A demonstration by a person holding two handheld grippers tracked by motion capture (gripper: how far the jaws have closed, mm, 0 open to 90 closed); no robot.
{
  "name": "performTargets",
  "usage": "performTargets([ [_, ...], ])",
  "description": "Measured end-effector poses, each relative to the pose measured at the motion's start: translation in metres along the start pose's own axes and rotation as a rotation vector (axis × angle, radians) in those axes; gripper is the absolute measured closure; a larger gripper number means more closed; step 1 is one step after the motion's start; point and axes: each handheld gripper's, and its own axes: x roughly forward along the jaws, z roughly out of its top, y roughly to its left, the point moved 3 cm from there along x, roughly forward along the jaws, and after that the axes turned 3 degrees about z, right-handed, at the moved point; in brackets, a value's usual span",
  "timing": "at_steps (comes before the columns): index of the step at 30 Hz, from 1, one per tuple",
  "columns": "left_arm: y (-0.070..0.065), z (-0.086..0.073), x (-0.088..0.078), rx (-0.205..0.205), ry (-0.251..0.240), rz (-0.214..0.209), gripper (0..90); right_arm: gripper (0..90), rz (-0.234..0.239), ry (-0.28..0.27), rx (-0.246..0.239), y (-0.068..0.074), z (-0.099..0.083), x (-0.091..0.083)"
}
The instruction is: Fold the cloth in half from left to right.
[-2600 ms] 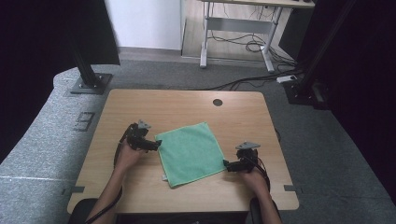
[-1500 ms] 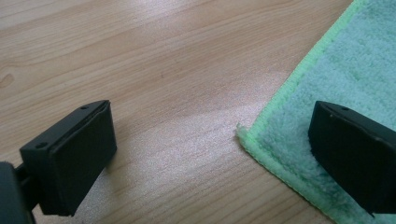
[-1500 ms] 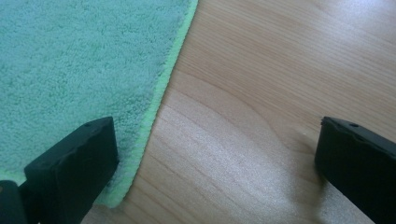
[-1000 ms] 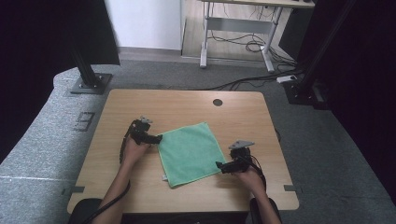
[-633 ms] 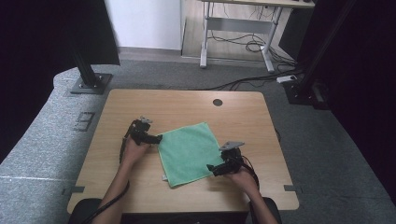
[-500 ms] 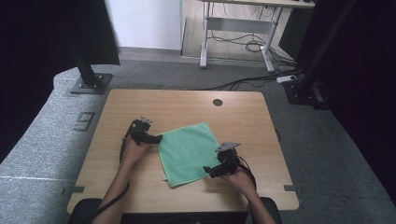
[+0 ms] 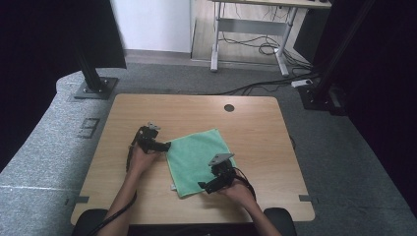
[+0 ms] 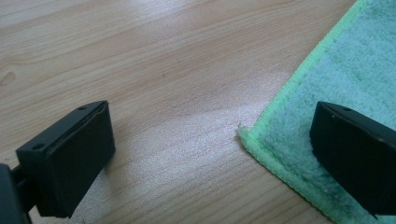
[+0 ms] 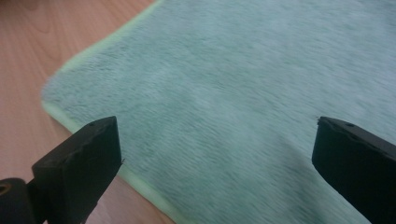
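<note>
From the high view, a green microfiber cloth (image 7: 199,160) was spread flat on the wooden counter (image 7: 255,123), with the left gripper (image 7: 164,146) parked at its left corner and the right gripper (image 7: 204,186) over its near edge. In the left gripper view, the jaws were spread wide, straddling that corner. In the right gripper view, the jaws were held well apart above the cloth.

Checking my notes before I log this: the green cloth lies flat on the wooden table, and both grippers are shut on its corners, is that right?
Not quite. The green cloth does lie flat on the wooden table, but both grippers are open: the left gripper straddles a corner in the left gripper view, and the right gripper hovers open in the right gripper view.
</note>
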Motion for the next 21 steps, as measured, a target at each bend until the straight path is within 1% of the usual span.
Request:
performTargets([
  [4,0.0,0.0,0.0,-0.001,-0.002,0.0,0.4,3.5,0.03,0.002,-0.025,0.012,0.007,0.007],
  [5,0.0,0.0,0.0,-0.001,-0.002,0.0,0.4,4.5,0.045,0.001,-0.038,0.018,0.011,0.011],
  [6,0.0,0.0,0.0,-0.001,-0.002,0.0,0.4,4.5,0.045,0.001,-0.038,0.018,0.011,0.011],
  [11,0.0,0.0,0.0,-0.003,-0.005,0.001,0.7,8.2,0.083,0.014,-0.069,0.033,0.019,0.022],
  [12,0.0,0.0,0.0,-0.003,-0.005,0.001,0.7,9.6,0.094,0.017,-0.076,0.038,0.021,0.025],
  [13,0.0,0.0,0.0,-0.003,-0.005,0.0,0.7,9.6,0.094,0.017,-0.076,0.038,0.021,0.025],
  [17,0.0,0.0,0.0,-0.003,-0.004,0.001,0.7,13.6,0.127,0.022,-0.097,0.049,0.026,0.031],
  [18,0.0,0.0,0.0,-0.003,-0.004,0.0,0.7,16.0,0.137,0.025,-0.106,0.054,0.027,0.034],
  [21,0.0,0.0,0.0,-0.003,-0.003,0.0,0.9,19.5,0.148,0.03,-0.118,0.06,0.028,0.036],
])
